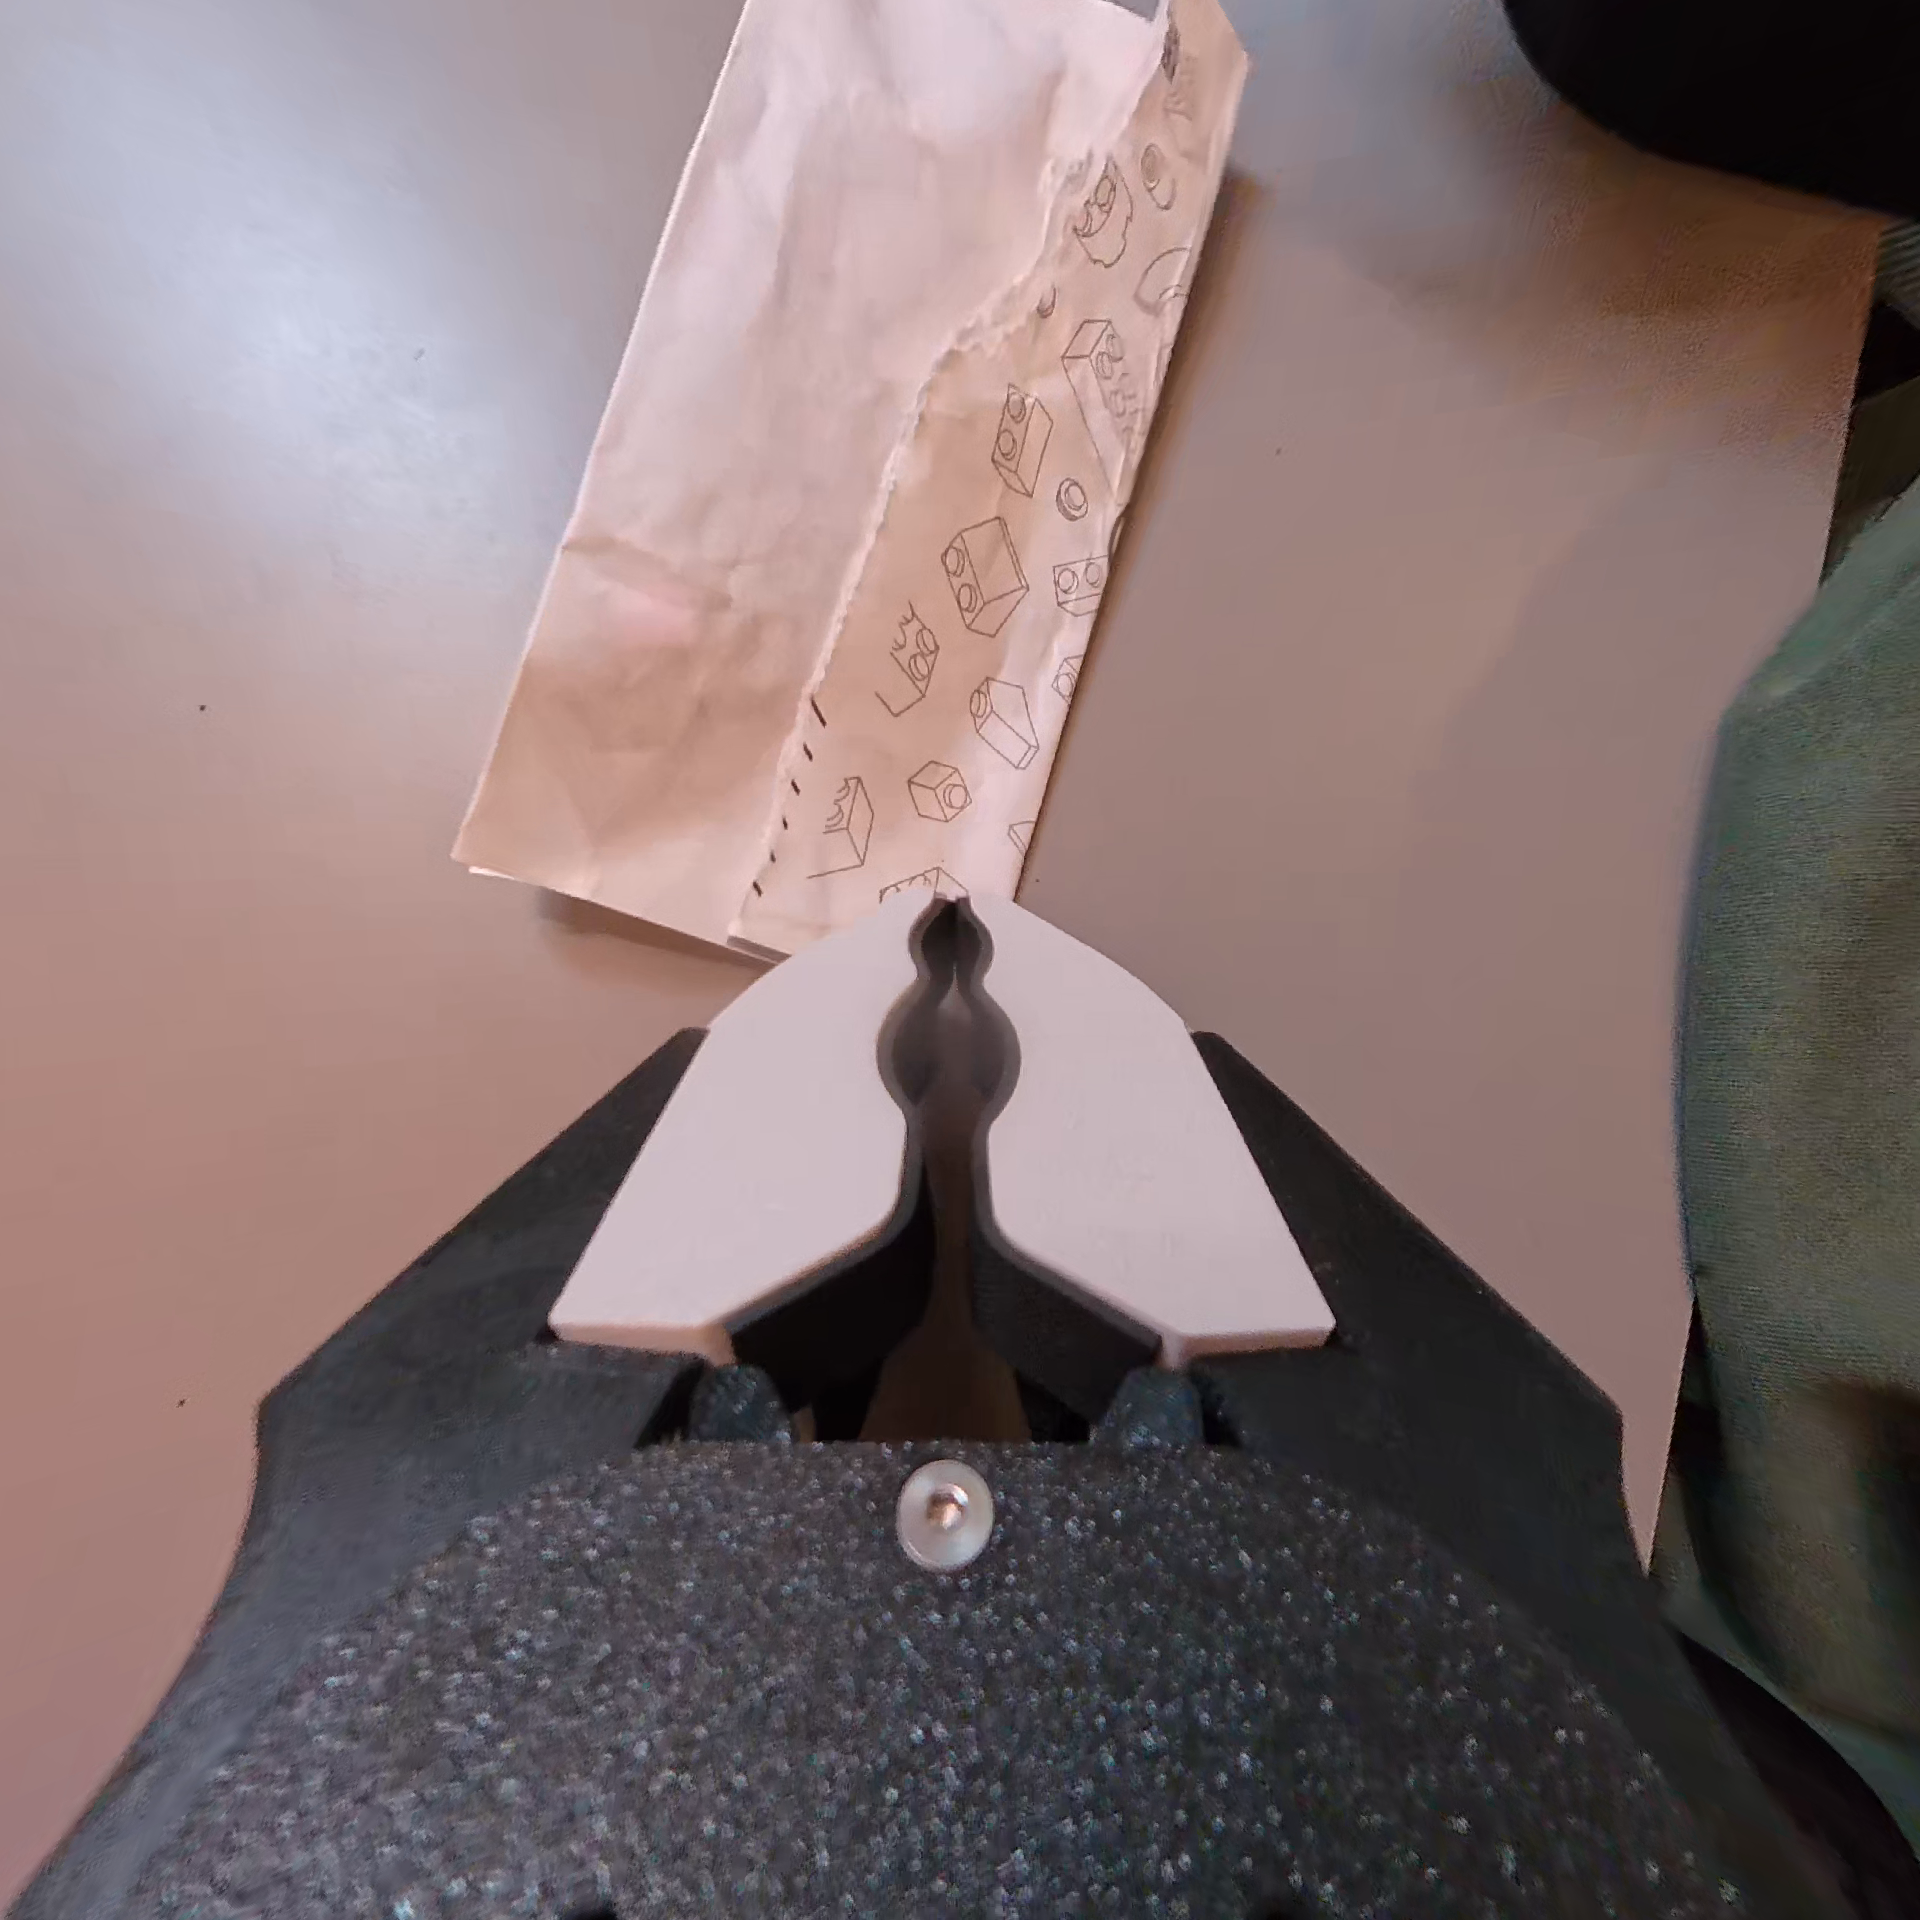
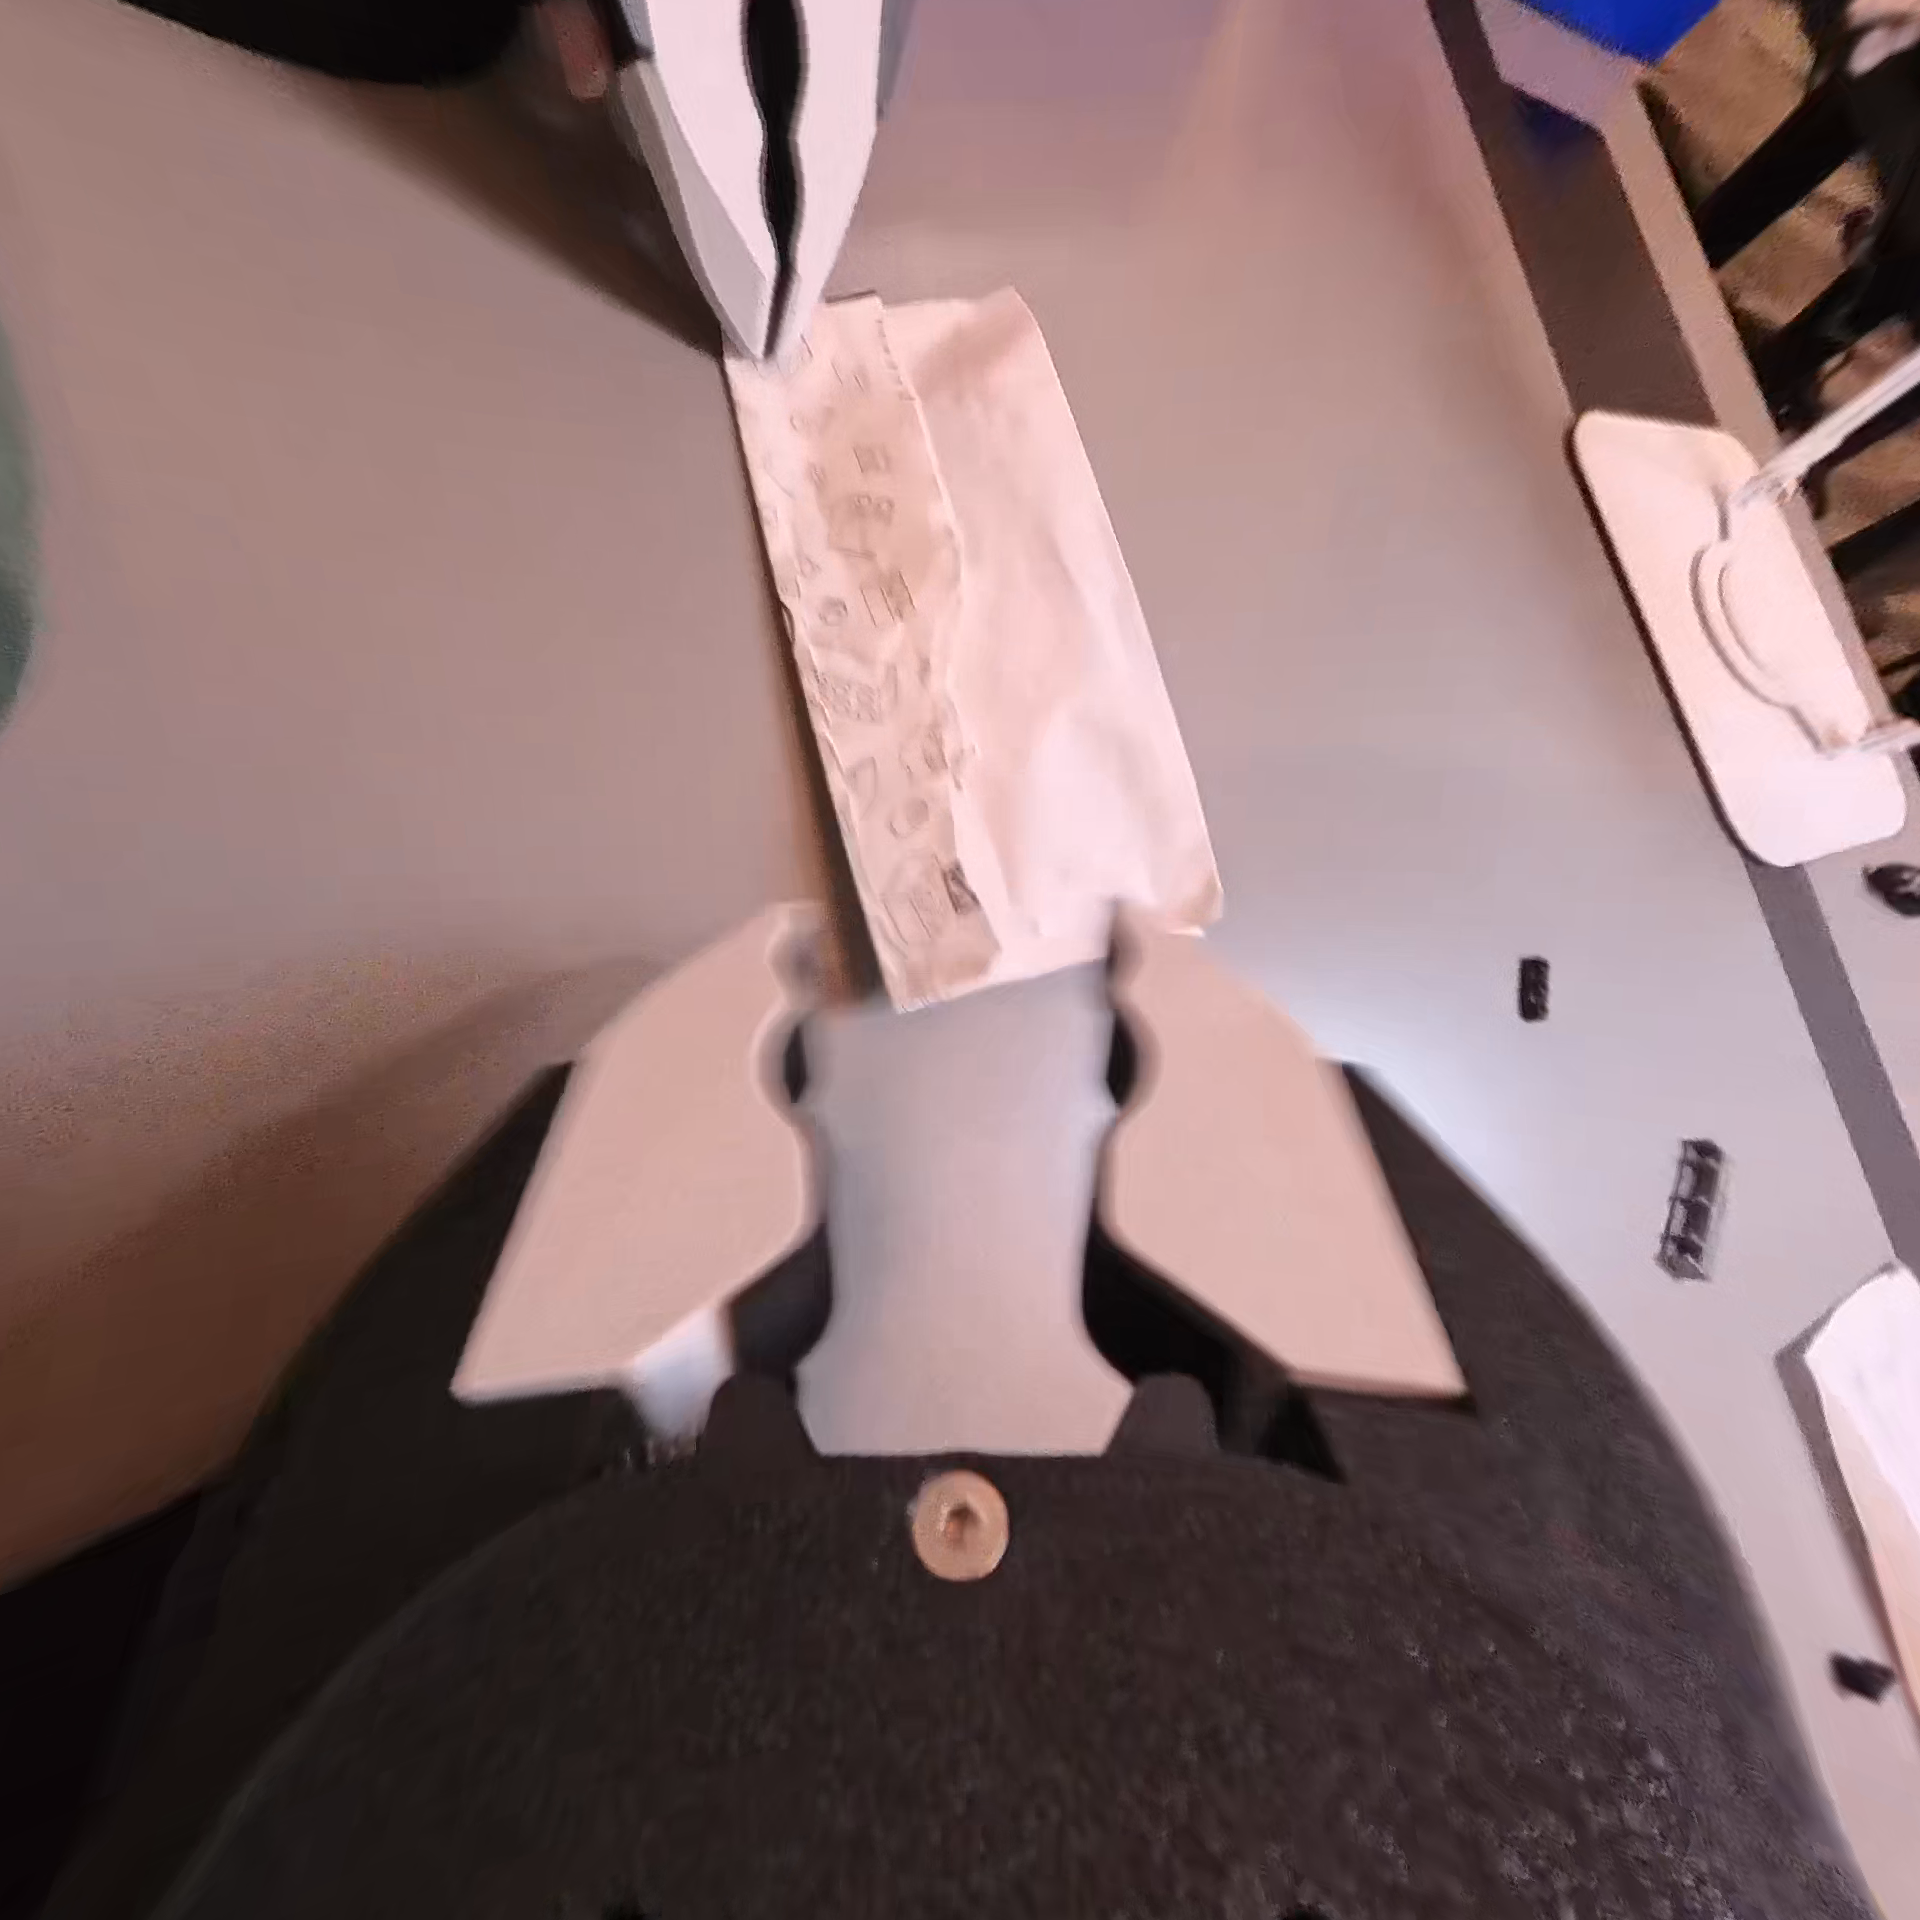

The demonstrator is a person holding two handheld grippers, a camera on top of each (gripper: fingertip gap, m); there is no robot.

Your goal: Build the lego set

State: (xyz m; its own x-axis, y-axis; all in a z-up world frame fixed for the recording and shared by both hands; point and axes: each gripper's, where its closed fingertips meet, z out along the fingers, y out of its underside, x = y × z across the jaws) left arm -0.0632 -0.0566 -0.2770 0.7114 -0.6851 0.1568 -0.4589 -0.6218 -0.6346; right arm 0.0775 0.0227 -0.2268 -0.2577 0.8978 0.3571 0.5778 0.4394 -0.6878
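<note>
A crumpled white paper bag [image 1: 831, 468] printed with outlines of toy bricks lies lengthwise on the grey table [image 1: 260, 520], its top layer torn open along its length. My left gripper [image 1: 951, 909] is shut, its tips pinching the bag's near edge. In the right wrist view the bag [image 2: 1018, 644] runs from my left gripper [image 2: 769, 348] at its far corner down to my right gripper [image 2: 966, 935]. A shadow under the bag's left edge shows it raised a little. My right gripper is open, and the bag's near end lies between its fingertips [image 2: 805, 935].
A white flat holder with a clear part [image 2: 1725, 623] sits near the table's right edge. Small black pieces [image 2: 1694, 1205] lie on the table at right, beside another white paper [image 2: 1870, 1475]. Green cloth [image 1: 1818, 935] shows beyond the table edge. About 20 centimeters separates my left fingertips from my right.
</note>
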